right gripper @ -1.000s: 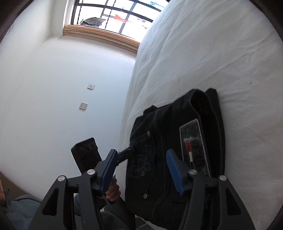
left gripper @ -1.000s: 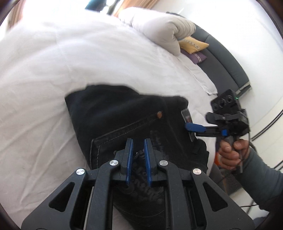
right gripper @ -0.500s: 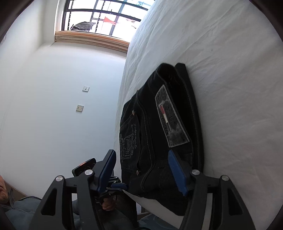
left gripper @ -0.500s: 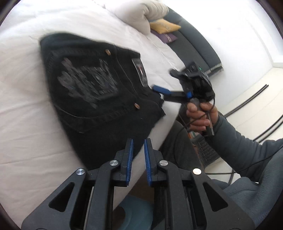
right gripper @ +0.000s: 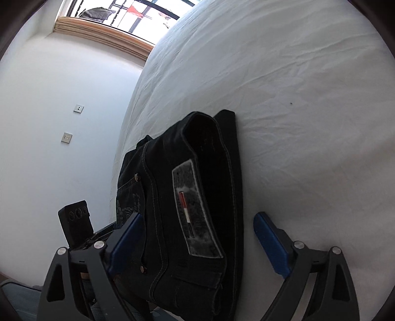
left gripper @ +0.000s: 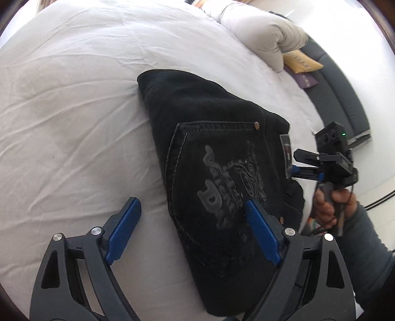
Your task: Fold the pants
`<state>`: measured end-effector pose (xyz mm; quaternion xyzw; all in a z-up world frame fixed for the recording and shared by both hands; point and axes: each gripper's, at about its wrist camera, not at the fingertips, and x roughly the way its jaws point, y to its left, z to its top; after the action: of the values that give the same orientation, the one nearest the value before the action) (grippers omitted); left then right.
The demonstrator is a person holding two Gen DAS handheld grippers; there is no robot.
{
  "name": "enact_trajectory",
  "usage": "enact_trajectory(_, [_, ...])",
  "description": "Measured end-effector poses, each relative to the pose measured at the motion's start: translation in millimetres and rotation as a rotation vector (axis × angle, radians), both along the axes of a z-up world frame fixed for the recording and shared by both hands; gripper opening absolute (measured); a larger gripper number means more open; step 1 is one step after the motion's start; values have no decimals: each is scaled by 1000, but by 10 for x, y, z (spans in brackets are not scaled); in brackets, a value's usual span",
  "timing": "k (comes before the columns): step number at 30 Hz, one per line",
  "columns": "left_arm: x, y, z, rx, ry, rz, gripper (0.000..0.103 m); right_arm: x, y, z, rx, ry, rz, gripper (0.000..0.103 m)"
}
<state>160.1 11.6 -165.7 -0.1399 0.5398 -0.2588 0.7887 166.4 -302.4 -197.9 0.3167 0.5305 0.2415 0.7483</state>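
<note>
The black jeans lie folded in a compact stack on the white bed, back pocket with a grey emblem facing up. My left gripper is open and empty, its fingers straddling the near edge of the stack. My right gripper is open and empty, its fingers straddling the waistband end with the grey leather patch. The right gripper also shows in the left wrist view, at the right edge of the jeans. The left gripper's camera block shows in the right wrist view.
A folded grey-white duvet, a yellow cushion and a dark headboard are at the bed's far right. A white wall with two sockets and a window lie beyond the bed's left edge.
My left gripper opened from shut and moved back over the jeans' near edge. My right gripper moved closer onto the waistband end and stayed open.
</note>
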Motion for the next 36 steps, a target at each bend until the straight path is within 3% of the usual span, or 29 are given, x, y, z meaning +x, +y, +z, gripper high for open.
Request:
enact_trajectory(1, [30, -46, -1, 25, 9, 3, 86, 11, 29, 7, -15, 2, 5, 81])
enact_trajectory(3, [84, -140, 20, 78, 23, 10, 85, 32, 129, 0, -47, 11, 35, 75])
enact_trajectory(4, [64, -178, 28, 97, 21, 4, 73, 27, 179, 7, -80, 9, 44, 74])
enact_trajectory(5, [77, -261, 50, 105, 17, -10, 54, 25, 231, 26, -105, 3, 53, 74])
enact_trajectory(10, [48, -381, 74, 167, 5, -15, 40, -38, 239, 100, -202, 9, 30, 37])
enact_trajectory(13, [44, -551, 85, 194, -12, -22, 35, -114, 250, 181, -233, -12, 17, 30])
enact_trajectory(22, [-23, -482, 322, 188, -41, -19, 23, -243, 433, 534, -360, -106, 25, 22])
enact_trajectory(28, [49, -320, 656, 198, -109, -1, 22, -295, 425, 862, -358, -179, 24, 21])
enact_trajectory(36, [669, 26, 988, 264, -194, 53, 22, 271, 613, 1063, -342, -253, 41, 21])
